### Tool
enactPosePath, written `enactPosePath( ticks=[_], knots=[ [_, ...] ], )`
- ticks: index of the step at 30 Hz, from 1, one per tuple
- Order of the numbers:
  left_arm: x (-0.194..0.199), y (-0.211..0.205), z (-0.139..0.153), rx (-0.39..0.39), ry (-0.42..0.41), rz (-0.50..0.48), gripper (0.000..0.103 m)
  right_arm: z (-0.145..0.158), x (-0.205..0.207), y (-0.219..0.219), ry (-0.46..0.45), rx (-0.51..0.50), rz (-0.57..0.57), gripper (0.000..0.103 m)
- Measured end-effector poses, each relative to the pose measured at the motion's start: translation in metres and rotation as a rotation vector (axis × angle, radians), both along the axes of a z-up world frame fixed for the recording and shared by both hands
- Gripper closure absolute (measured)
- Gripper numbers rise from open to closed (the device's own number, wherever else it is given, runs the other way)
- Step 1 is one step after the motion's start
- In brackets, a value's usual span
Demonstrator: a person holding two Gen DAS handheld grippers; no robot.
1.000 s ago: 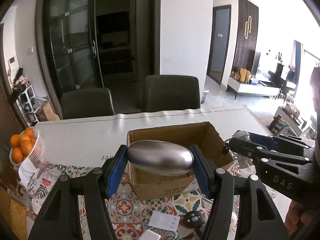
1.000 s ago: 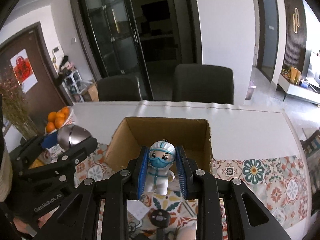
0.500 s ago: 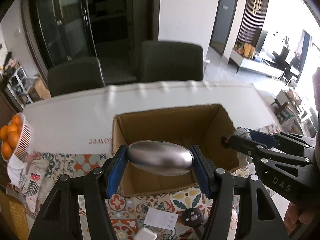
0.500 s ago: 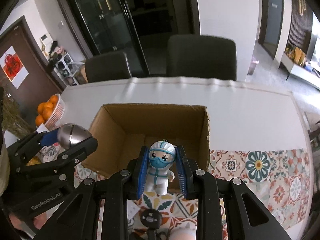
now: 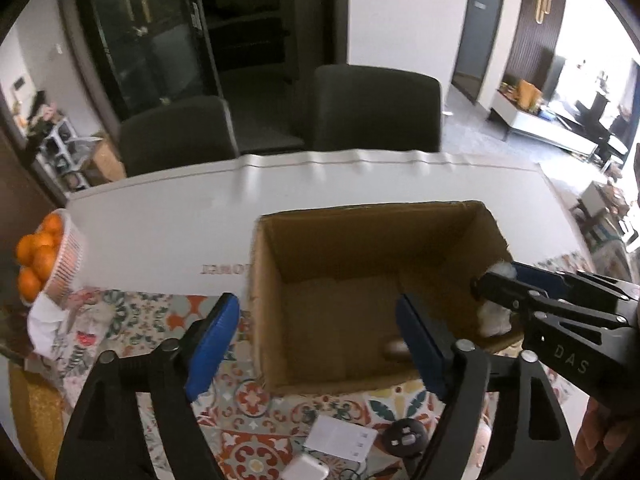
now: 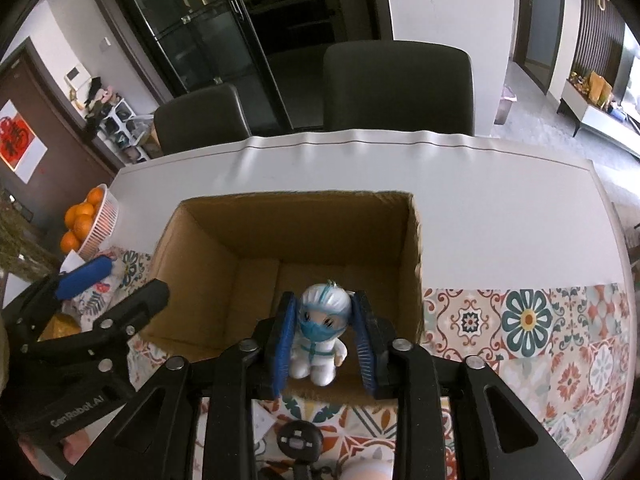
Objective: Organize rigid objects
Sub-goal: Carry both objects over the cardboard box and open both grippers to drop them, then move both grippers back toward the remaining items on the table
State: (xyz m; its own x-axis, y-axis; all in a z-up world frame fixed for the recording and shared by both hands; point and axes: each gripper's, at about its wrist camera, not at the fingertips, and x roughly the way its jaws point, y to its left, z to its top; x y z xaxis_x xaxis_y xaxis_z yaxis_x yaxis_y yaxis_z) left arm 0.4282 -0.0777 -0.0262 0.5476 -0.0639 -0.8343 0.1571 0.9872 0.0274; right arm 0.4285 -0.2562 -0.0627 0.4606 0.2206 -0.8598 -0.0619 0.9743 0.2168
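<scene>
An open cardboard box (image 5: 264,300) (image 6: 414,264) stands on the table. My left gripper (image 5: 316,340) hangs over its near-left corner, jaws opening wide with nothing between them. A small rounded shape (image 5: 396,346) on the box floor shows beside the right pad; I cannot tell if it is the silver egg-shaped object. My right gripper (image 6: 325,340) is over the near edge of the box, jaws opening. The white figurine with a blue mask (image 6: 320,332) (image 5: 496,316) hangs between its pads, slipping loose. The left gripper (image 6: 116,288) also shows at the left of the right wrist view.
A white basket of oranges (image 5: 44,256) (image 6: 86,220) stands at the table's left end. Two dark chairs (image 5: 376,108) are behind the table. On the patterned cloth (image 6: 528,320) near me lie a white card (image 5: 344,438), a black round device (image 5: 404,438) and a white block (image 5: 306,470).
Both grippers came forward and down over the box. The left jaws opened and the silver egg-shaped object left them. The right jaws widened and the figurine sank a little between the pads.
</scene>
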Motion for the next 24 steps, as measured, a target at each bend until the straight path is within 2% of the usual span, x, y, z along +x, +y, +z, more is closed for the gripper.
enactPosePath(
  ticks=[1, 2, 7, 12, 18, 24],
  knots=[
    [-0.004, 0.001, 0.004, 0.011, -0.020, 0.010, 0.017, 0.001, 0.000, 0.000, -0.003, -0.006, -0.007, 0.051],
    [-0.006, 0.003, 0.006, 0.023, -0.034, 0.019, 0.016, 0.003, -0.002, 0.000, -0.010, -0.017, -0.016, 0.048],
    [-0.023, 0.008, 0.021, 0.059, -0.108, 0.059, 0.007, 0.015, -0.018, -0.003, -0.045, -0.047, -0.047, 0.046],
    [-0.043, 0.011, 0.033, 0.063, -0.166, 0.088, 0.001, 0.031, -0.040, -0.006, -0.099, -0.080, -0.079, 0.037],
    [-0.070, 0.009, 0.042, 0.079, -0.223, 0.094, 0.000, 0.052, -0.075, -0.011, -0.183, -0.133, -0.117, 0.027],
    [-0.101, 0.004, 0.043, 0.070, -0.251, 0.073, 0.000, 0.058, -0.109, -0.017, -0.226, -0.152, -0.129, 0.024]
  ],
)
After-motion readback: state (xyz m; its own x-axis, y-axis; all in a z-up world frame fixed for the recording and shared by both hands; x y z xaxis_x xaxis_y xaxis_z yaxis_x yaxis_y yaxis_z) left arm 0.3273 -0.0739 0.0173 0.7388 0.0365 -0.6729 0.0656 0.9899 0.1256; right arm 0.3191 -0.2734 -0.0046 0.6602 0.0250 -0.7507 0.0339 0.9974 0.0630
